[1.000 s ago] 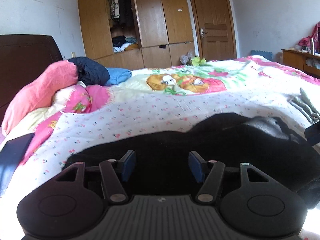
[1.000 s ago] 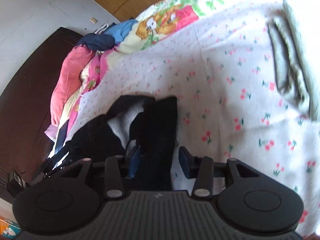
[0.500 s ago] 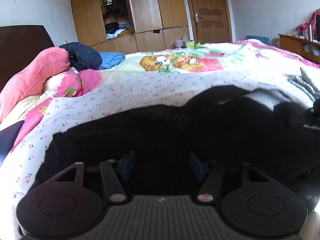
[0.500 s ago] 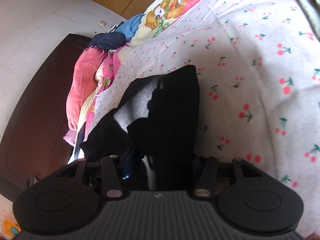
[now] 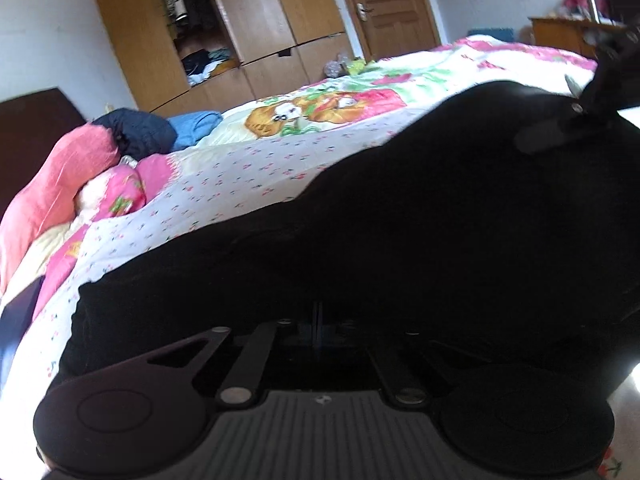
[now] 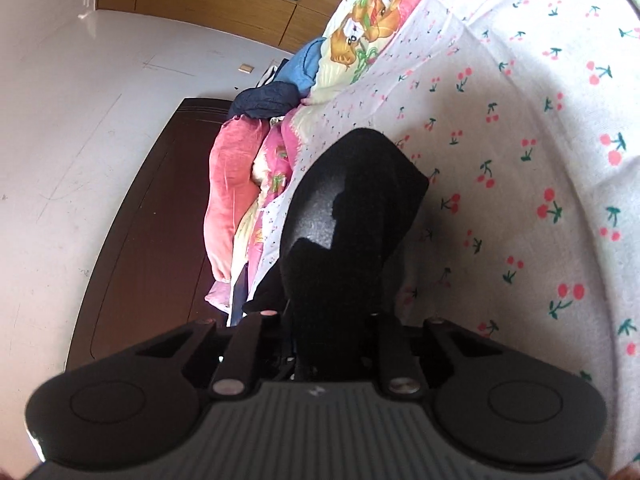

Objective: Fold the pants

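A pair of black pants is being held up over a bed whose sheet is white with small red cherries. In the left wrist view, the dark cloth is being stretched across most of the frame, and the left gripper is being pressed into its lower edge, the fingers drawn together with the cloth pinched between them. At the far right of that view, the right gripper is being seen from outside, clamped on the far end of the same garment. In the right wrist view, the right gripper is being closed on a bunched fold of the pants, which is draping away from the fingers toward the cherry sheet. A pink pillow and a dark navy bundle are being shown near a dark wooden headboard, with a blue cloth beside them. A cartoon bear print is being shown farther along the bed. A wooden wardrobe with one door open and a wooden door are being shown at the back wall.
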A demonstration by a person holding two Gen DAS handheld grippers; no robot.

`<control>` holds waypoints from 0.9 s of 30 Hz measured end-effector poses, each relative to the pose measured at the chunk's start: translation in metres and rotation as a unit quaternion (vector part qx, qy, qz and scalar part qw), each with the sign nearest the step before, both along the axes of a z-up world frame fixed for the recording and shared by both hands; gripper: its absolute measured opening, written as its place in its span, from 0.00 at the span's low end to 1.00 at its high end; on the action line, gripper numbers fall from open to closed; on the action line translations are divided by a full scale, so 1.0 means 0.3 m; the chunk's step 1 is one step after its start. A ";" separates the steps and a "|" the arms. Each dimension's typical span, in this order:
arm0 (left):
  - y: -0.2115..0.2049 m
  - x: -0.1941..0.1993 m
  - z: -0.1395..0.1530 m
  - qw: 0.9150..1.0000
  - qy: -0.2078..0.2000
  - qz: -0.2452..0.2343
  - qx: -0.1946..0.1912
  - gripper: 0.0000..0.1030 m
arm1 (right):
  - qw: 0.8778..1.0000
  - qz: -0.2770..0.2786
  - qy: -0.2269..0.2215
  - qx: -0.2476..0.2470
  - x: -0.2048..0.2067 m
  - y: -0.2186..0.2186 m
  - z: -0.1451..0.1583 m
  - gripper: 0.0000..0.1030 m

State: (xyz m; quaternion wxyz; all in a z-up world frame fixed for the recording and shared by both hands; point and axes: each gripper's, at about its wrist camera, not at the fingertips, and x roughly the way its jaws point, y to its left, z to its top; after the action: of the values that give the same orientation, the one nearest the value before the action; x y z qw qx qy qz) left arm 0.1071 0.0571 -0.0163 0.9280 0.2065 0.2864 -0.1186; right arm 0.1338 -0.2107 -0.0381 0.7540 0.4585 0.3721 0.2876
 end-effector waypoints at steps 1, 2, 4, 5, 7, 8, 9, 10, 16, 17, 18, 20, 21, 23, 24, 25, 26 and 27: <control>-0.040 -0.011 0.000 1.000 0.005 -0.009 0.004 0.10 | 1.000 0.006 -0.003 -0.010 -0.006 -0.006 0.008 0.17; -0.075 -0.020 0.000 1.000 0.009 -0.016 0.005 0.10 | 1.000 0.008 0.001 -0.014 -0.008 -0.016 0.007 0.17; -0.133 -0.033 -0.007 1.000 0.003 -0.016 0.021 0.10 | 1.000 0.002 0.014 -0.011 -0.003 -0.037 0.004 0.17; -0.146 -0.034 -0.004 1.000 0.004 -0.016 0.020 0.10 | 1.000 0.000 0.014 -0.014 -0.003 -0.048 0.008 0.17; -0.147 -0.023 0.025 1.000 0.020 -0.016 -0.017 0.10 | 1.000 -0.003 0.006 -0.023 -0.008 -0.076 0.035 0.17; -0.151 -0.018 0.044 0.998 0.028 -0.021 -0.043 0.10 | 0.999 -0.005 0.001 -0.033 -0.011 -0.092 0.057 0.17; -0.171 -0.019 0.060 0.997 0.036 -0.034 -0.062 0.10 | 0.999 -0.007 -0.003 -0.045 -0.015 -0.110 0.079 0.17; -0.198 -0.025 0.070 0.995 0.037 -0.051 -0.072 0.10 | 0.998 -0.014 -0.004 -0.063 -0.024 -0.137 0.110 0.17; -0.200 -0.019 0.103 0.986 0.036 -0.078 -0.146 0.25 | 0.988 -0.044 0.027 -0.149 -0.074 -0.233 0.209 0.17; -0.143 -0.006 0.117 0.985 0.032 -0.047 -0.163 0.25 | 0.986 -0.039 0.022 -0.163 -0.072 -0.213 0.234 0.17; -0.084 -0.002 0.134 0.984 0.019 -0.021 -0.176 0.25 | 0.984 -0.032 0.012 -0.176 -0.065 -0.187 0.266 0.17; 0.021 0.000 0.156 0.983 -0.012 0.022 -0.180 0.25 | 0.980 -0.021 -0.008 -0.198 -0.042 -0.130 0.333 0.17; 0.058 0.011 0.146 0.986 -0.016 0.040 -0.161 0.27 | 0.978 -0.017 -0.016 -0.208 -0.028 -0.091 0.372 0.17; 0.116 0.044 0.091 0.991 0.003 0.079 -0.110 0.27 | 0.976 -0.010 -0.026 -0.214 0.003 -0.011 0.431 0.18; 0.151 0.051 0.072 0.990 0.017 0.093 -0.107 0.28 | 0.976 -0.004 -0.030 -0.216 0.020 0.045 0.465 0.18; 0.192 0.045 0.063 0.987 0.025 0.103 -0.123 0.29 | 0.974 0.006 -0.036 -0.224 0.034 0.102 0.495 0.18; 0.223 0.030 0.061 0.984 0.028 0.109 -0.138 0.31 | 0.970 0.013 -0.042 -0.239 0.043 0.162 0.523 0.18; 0.246 0.006 0.057 0.984 0.030 0.108 -0.141 0.32 | 0.966 0.019 -0.047 -0.254 0.050 0.220 0.545 0.19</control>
State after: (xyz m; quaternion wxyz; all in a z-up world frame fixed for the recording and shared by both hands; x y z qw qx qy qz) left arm 0.1090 0.1310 0.0007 0.9461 0.0383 0.3152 -0.0633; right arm 0.1490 -0.1447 0.1254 0.8570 0.2301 0.4056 0.2194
